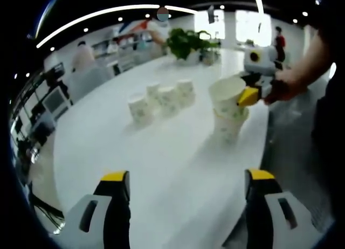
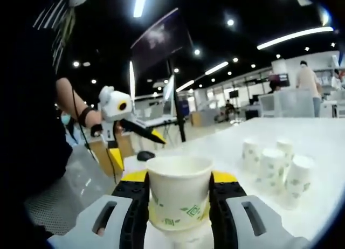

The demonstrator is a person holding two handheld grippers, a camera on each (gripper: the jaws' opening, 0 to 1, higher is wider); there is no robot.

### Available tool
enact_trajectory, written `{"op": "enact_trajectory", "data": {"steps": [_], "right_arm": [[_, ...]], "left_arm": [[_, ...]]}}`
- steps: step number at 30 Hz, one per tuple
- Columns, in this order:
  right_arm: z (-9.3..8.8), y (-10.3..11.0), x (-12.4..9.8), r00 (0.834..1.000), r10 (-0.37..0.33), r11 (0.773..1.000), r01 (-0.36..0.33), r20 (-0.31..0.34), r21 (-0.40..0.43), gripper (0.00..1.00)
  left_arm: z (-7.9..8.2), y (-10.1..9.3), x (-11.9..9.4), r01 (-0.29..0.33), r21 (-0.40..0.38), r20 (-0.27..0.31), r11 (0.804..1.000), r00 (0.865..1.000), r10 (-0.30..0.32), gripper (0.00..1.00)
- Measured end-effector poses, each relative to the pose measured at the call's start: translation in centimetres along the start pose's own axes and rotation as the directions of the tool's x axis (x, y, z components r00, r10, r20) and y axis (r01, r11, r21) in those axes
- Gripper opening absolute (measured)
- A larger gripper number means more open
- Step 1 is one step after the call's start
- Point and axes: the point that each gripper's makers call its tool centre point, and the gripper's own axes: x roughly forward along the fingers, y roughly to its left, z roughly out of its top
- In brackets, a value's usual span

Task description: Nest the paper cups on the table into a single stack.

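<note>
Cup [image 2: 179,198] is clamped in the right gripper [image 2: 179,206] over the stack [image 1: 229,125]; it should be lowered squarely. Left gripper [image 1: 188,187] is held wide, empty.

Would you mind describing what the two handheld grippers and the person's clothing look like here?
Each gripper has two black jaws with yellow tips set in light grey housings. The left gripper shows slotted grey shells, and the right gripper looks the same. In the right gripper view, the left one's white body trails a thin dark cable. The person wears a dark short sleeve and a dark wristband.
</note>
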Motion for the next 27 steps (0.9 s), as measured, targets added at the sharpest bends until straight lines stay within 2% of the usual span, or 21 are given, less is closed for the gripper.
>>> {"op": "enact_trajectory", "data": {"steps": [7, 10, 17, 22, 27], "right_arm": [[-0.7, 0.0, -0.5, 1.000, -0.002, 1.000, 0.002, -0.028, 0.007, 0.42], [-1.2, 0.0, -0.7, 0.998, 0.003, 1.000, -0.003, -0.069, -0.002, 0.42], [-1.9, -0.5, -1.0, 0.994, -0.001, 1.000, -0.001, -0.105, -0.018, 0.45], [-2.6, -0.6, -1.2, 0.990, -0.008, 0.999, 0.004, -0.140, -0.031, 0.50], [-2.7, -0.3, -1.3, 0.989, -0.006, 0.999, 0.001, -0.146, -0.034, 0.54]], "left_arm": [[0.1, 0.0, 0.0, -0.002, -0.007, 0.006, 1.000, 1.000, 0.002, 0.87], [0.1, 0.0, -0.1, -0.007, -0.014, 0.011, 1.000, 1.000, 0.007, 0.87], [0.1, 0.1, -0.3, -0.015, -0.014, 0.016, 1.000, 1.000, 0.015, 0.87], [0.2, -0.1, -0.2, -0.012, -0.010, 0.014, 1.000, 1.000, 0.012, 0.86], [0.5, -0.1, -0.2, -0.013, -0.008, 0.019, 1.000, 1.000, 0.013, 0.86]]}}
